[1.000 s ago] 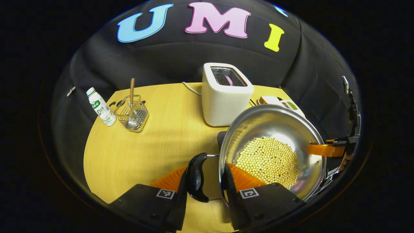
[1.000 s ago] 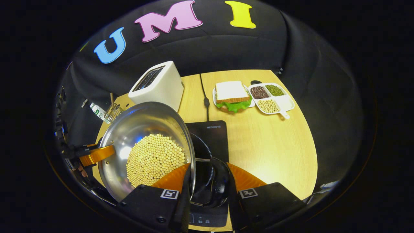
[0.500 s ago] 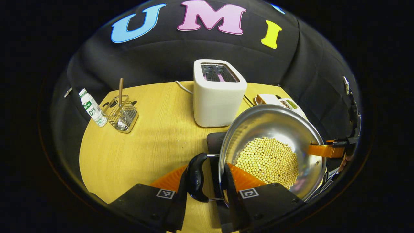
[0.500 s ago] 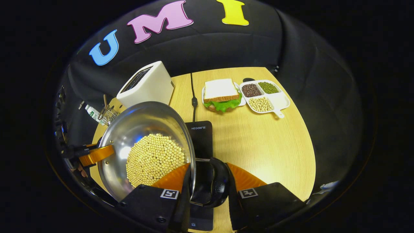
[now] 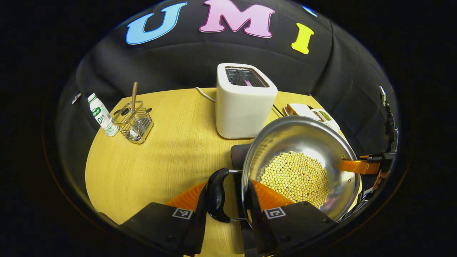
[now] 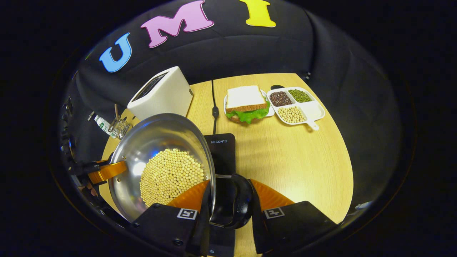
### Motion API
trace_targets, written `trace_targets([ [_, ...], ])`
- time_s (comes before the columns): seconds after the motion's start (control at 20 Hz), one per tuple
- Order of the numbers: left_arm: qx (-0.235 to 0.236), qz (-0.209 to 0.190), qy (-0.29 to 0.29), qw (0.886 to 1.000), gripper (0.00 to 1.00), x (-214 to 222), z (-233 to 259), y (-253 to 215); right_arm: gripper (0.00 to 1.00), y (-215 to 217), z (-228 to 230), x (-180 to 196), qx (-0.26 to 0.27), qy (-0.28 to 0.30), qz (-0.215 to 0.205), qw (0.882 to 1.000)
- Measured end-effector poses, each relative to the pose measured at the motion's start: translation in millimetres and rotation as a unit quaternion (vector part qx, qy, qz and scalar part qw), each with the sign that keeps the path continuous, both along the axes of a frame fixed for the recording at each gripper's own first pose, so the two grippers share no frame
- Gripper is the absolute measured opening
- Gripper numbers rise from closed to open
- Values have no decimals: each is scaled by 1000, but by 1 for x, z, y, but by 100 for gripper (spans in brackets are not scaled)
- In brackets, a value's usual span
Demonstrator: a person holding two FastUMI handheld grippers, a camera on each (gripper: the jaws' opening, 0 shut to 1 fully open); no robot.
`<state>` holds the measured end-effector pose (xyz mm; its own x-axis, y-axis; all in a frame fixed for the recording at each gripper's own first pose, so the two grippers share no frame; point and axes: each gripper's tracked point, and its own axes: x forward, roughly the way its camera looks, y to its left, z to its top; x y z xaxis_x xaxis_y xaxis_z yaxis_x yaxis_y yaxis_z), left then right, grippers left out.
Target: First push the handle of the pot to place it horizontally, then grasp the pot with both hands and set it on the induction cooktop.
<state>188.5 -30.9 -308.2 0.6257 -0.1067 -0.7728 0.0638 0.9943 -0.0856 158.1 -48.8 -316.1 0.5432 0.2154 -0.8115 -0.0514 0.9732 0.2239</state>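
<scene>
Above the black induction cooktop [image 6: 221, 151], left gripper [image 5: 228, 200] and right gripper [image 6: 228, 201] each pinch a black side handle [image 5: 216, 195] of the soybean-filled steel pot [image 5: 303, 142], carry step; next, lower level onto the cooktop.

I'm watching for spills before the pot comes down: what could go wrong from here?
1. The pot is heaped with loose soybeans; if one side dips, beans may slide over the rim.
2. Each gripper, left and right, pinches just a slim black handle, so the pot could swivel.
3. The induction cooktop sits partly hidden under the pot, so it may land off-centre.
</scene>
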Motion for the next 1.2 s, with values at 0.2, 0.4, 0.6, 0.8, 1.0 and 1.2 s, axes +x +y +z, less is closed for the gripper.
trace_targets([
  [0.2, 0, -4, 5, 1000, 58, -3, -1, 1, 53, 0, 0, -1, 0, 2, -2, 1000],
  [0.4, 2, -5, 9, 1000, 60, -3, -2, 0, 53, -1, -1, 0, 1, 0, -4, 1000],
  [0.6, 3, -5, 9, 1000, 60, -3, -2, 1, 53, -2, 0, -1, 4, 0, -8, 1000],
  [0.8, 14, -13, 7, 1000, 66, -2, 2, -4, 61, 1, 5, 1, -1, -14, -11, 1000],
  [1.0, 26, -25, -26, 999, 97, 3, 21, -8, 99, 5, 11, -1, -12, -28, -3, 1000],
  [1.2, 32, -22, -33, 999, 96, -2, 32, -6, 99, 1, 33, 2, -28, -64, -18, 997],
])
